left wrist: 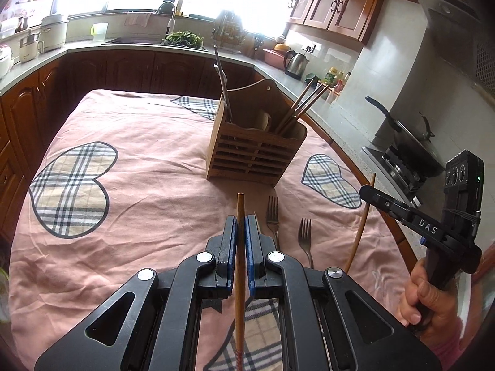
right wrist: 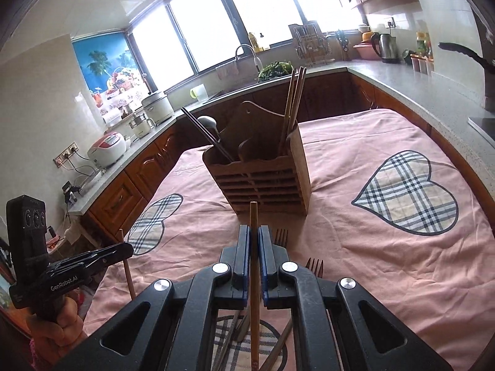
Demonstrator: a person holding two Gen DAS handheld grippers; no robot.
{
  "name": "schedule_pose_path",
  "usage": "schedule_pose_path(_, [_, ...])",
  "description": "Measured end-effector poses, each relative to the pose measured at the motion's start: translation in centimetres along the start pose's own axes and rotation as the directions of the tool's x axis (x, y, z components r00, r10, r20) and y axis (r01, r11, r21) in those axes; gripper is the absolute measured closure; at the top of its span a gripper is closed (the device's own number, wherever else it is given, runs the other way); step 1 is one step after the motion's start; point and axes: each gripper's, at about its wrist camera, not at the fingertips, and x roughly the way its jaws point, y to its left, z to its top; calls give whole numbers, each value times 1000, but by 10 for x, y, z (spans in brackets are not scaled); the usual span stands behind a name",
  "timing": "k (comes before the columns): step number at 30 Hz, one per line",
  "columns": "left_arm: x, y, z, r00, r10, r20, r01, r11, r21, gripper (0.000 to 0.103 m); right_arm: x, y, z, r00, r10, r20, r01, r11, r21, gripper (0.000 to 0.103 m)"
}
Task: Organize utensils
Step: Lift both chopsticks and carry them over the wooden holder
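A wooden utensil holder [left wrist: 256, 151] stands on the pink tablecloth, also in the right wrist view [right wrist: 263, 179]. It holds wooden chopsticks [left wrist: 304, 103] on its right side and metal utensils [left wrist: 222, 83] on its left. My left gripper [left wrist: 241, 221] is shut on a wooden chopstick [left wrist: 240, 266], raised above the cloth in front of the holder. My right gripper [right wrist: 253, 232] is shut on another wooden chopstick [right wrist: 254, 293]; it also shows in the left wrist view [left wrist: 368, 190]. Two forks [left wrist: 273, 213] [left wrist: 304, 235] lie on the cloth between the grippers.
The table's pink cloth [left wrist: 139, 191] has plaid hearts. More utensils [right wrist: 235, 337] lie under my right gripper. Kitchen counters [left wrist: 337, 117] ring the table, with a kettle [left wrist: 295, 61], a sink [left wrist: 154, 41] and a wok [left wrist: 411, 139] on the stove at right.
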Motion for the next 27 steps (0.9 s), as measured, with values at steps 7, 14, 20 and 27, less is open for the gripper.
schedule_pose_path(7, [-24, 2, 2, 997, 10, 77, -8, 999, -31, 98, -22, 5, 2, 999, -1, 48, 1, 1000, -14, 98])
schedule_pose_path(14, [-40, 4, 4, 991, 19, 133, -12, 999, -51, 98, -40, 9, 2, 996, -1, 91, 3, 1000, -17, 98])
schedule_pose_path(20, [-51, 7, 8, 984, 27, 174, -14, 997, -75, 98, -51, 9, 5, 993, -1, 118, 3, 1000, -17, 98])
schedule_pose_path(27, [-58, 12, 17, 979, 28, 203, -9, 996, -90, 98, -55, 10, 15, 990, 1, 142, 2, 1000, -21, 98])
